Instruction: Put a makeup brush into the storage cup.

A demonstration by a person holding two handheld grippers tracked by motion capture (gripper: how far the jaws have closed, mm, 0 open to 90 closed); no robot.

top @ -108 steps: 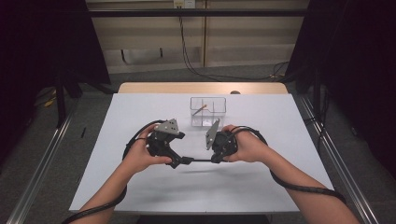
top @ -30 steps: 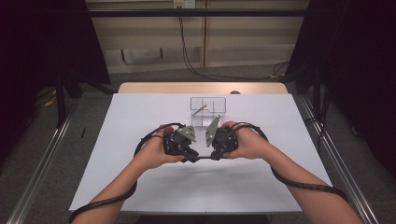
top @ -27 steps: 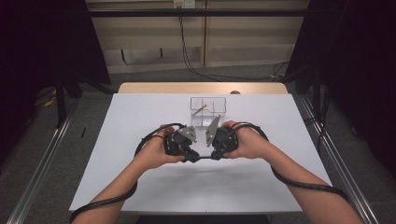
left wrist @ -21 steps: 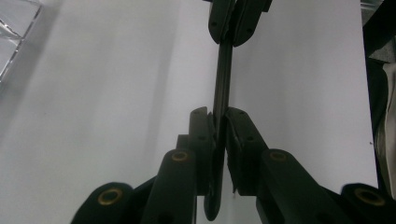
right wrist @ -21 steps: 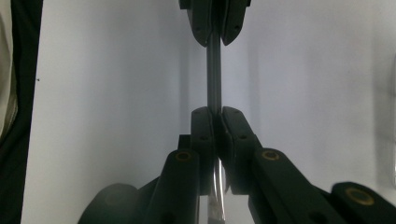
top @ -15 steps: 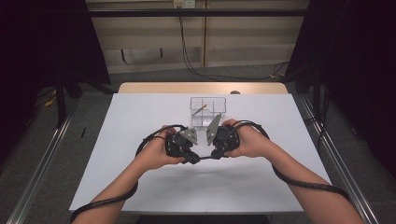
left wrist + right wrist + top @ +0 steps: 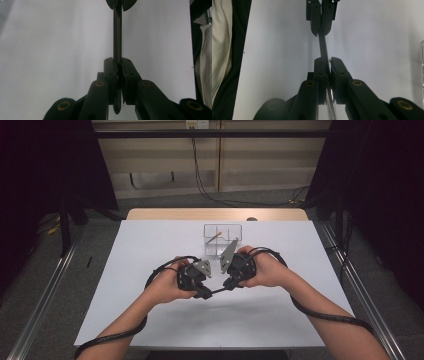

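A thin dark rod spans the short gap between my two grippers over the white table. My left gripper is shut on one end; its jaws have just been closing with the rod between them. In the left gripper view the rod runs straight up from my left gripper to the right one's jaws at the top. My right gripper is shut on the other end. In the right gripper view the rod leads from my right gripper to the left jaws above.
A clear compartmented box stands just beyond the grippers, with a small orange stick in it; its edge shows at the right of the right gripper view. Black cables loop from both grippers. Metal rails flank the table.
Since the oldest frame my left gripper has moved right, closer to the right gripper, so less rod shows between them. Over the last second both hands have kept still.
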